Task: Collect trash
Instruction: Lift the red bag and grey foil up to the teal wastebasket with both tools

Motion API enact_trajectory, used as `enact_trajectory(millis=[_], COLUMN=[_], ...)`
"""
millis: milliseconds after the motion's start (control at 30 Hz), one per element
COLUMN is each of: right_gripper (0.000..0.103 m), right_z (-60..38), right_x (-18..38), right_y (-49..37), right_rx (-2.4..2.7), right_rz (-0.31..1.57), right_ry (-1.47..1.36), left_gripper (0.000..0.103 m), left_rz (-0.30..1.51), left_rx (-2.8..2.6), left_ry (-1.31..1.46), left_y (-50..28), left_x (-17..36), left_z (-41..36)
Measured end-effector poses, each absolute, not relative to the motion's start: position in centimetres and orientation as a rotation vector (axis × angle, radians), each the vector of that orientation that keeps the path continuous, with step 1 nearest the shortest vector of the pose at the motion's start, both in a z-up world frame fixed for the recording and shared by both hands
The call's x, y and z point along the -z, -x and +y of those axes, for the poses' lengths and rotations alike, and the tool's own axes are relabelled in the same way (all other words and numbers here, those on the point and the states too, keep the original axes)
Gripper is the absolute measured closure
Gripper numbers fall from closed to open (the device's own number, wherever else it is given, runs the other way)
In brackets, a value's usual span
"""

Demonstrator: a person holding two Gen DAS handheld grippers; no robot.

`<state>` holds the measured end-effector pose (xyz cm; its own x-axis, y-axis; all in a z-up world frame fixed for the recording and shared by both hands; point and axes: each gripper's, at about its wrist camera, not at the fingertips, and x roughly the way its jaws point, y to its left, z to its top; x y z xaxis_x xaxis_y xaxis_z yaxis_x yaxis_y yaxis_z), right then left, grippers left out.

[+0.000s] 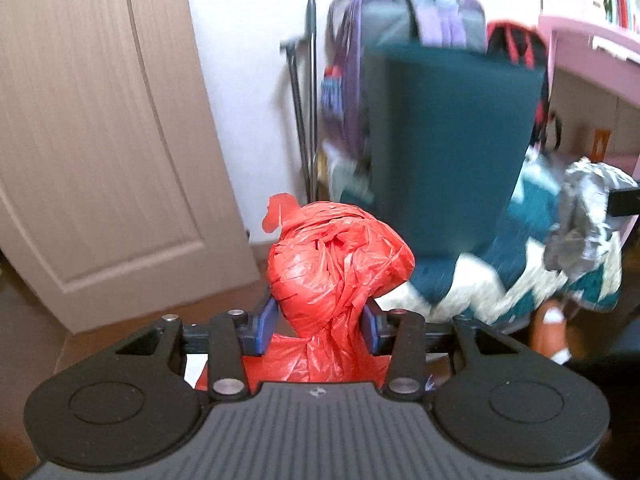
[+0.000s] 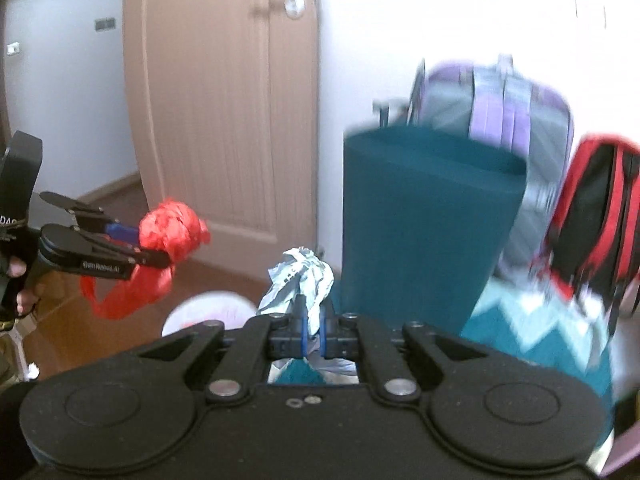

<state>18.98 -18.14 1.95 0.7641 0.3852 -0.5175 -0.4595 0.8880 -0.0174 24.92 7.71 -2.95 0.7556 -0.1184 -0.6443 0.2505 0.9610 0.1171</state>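
My left gripper (image 1: 320, 316) is shut on a crumpled red plastic bag (image 1: 340, 264) and holds it in the air; the gripper and bag also show at the left of the right wrist view (image 2: 170, 232). My right gripper (image 2: 314, 328) is shut on a crumpled silvery-white wrapper (image 2: 300, 280), which also shows at the right edge of the left wrist view (image 1: 588, 208). A white round bin (image 2: 208, 314) sits on the floor below, between the two grippers, partly hidden by my right gripper.
A tall teal cushion or chair back (image 2: 428, 216) stands ahead on a teal zigzag cover (image 2: 540, 328). Purple (image 2: 500, 100) and red-black (image 2: 592, 220) backpacks lie behind it. A beige door (image 2: 224, 100) is at left, a pink desk (image 1: 592, 64) at right.
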Motion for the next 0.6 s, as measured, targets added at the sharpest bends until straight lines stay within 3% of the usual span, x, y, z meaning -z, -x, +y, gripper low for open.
enact_trajectory(millis=[400,600], right_gripper=[0.099,0.099], right_z=[-20.8,-22.4], right_x=[-15.7,-16.7], right_y=[-23.4,-27.7], right_rx=[-0.413,-0.357], right_rz=[0.272,0.261], right_ry=[0.143,0.084], left_gripper=[0.061,0.061], left_rz=[0.557,0.515], left_rx=[0.224,0.257], left_ry=[-0.201,-0.212], left_y=[-26.8,-29.7], left_x=[-8.9,-13.2], left_z=[0.9,-4.1])
